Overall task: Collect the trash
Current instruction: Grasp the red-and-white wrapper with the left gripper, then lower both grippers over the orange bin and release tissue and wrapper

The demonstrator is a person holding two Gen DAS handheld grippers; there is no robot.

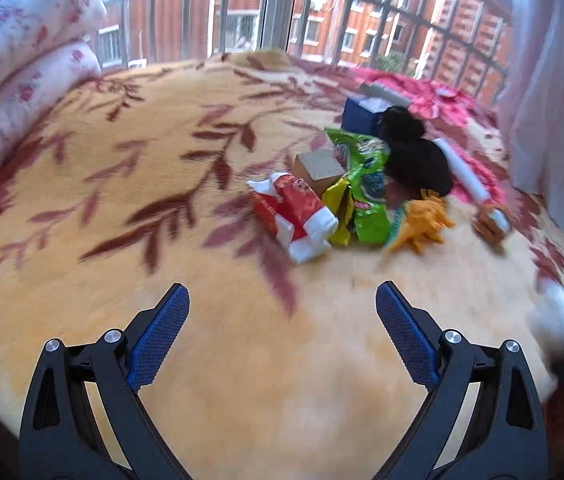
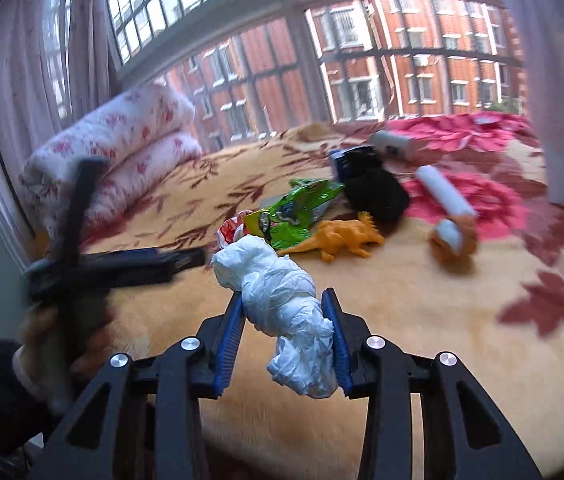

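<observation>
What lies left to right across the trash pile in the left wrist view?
Red and white wrapper → green snack bag → orange toy dinosaur → white roll.

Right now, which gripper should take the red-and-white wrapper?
Left. The left gripper is open and empty, facing the red-and-white wrapper across bare blanket. The right gripper is shut on crumpled white tissue.

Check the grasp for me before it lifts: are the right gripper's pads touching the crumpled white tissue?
Touching. The right wrist view shows the right gripper with both blue pads pressed against the crumpled white tissue.
</observation>
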